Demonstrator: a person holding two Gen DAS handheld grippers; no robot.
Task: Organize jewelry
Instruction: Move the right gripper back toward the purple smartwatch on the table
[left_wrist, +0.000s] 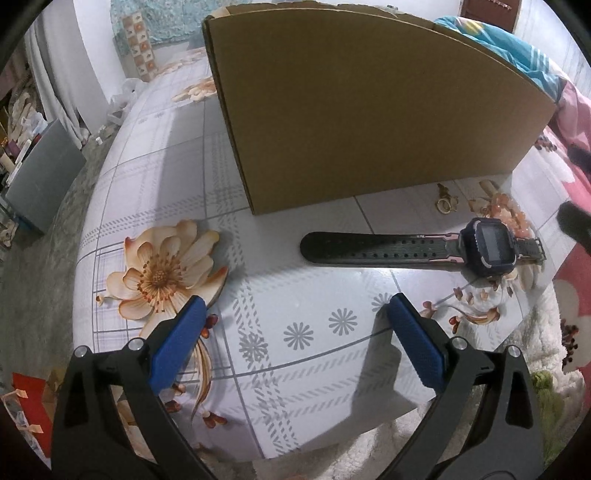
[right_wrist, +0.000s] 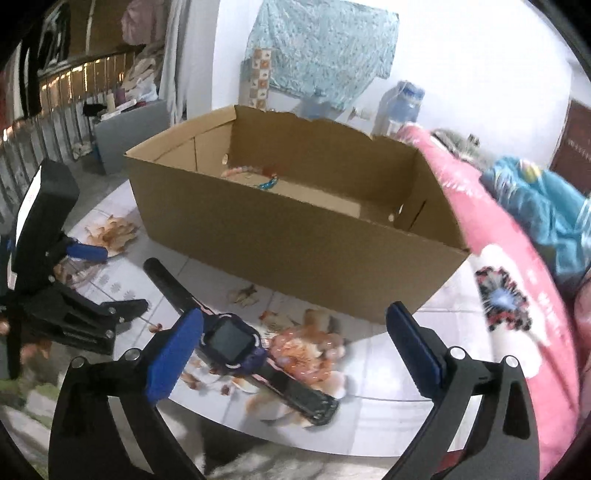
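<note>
A round table (left_wrist: 140, 206) covered with a flower-printed cloth is shown from both wrist cameras. A dark smartwatch (left_wrist: 487, 245) is laid flat on the cloth, its strap stretched out straight, just in front of an open cardboard box (left_wrist: 369, 122). A small gold-coloured trinket (left_wrist: 445, 201) is seen between the watch and the box wall; its kind cannot be told.

Left wrist view: the left gripper (left_wrist: 291, 314) is held above bare cloth with its blue-padded jaws spread wide and nothing between them. The watch is placed ahead of it and to the right, well clear of both pads.

Right wrist view: the right gripper (right_wrist: 295, 332) is presented with its jaws at full spread and nothing gripped. The watch (right_wrist: 231, 341) is found low between the fingers, its face just beside the left pad (right_wrist: 173, 354), with one strap end passing behind that pad and the other end lying toward the middle of the gap; contact with the pad cannot be confirmed. The left gripper (right_wrist: 88, 280) is visible at the left edge. Inside the box (right_wrist: 295, 236), a few small coloured pieces (right_wrist: 258, 177) are resting on the floor near the far wall.
</note>
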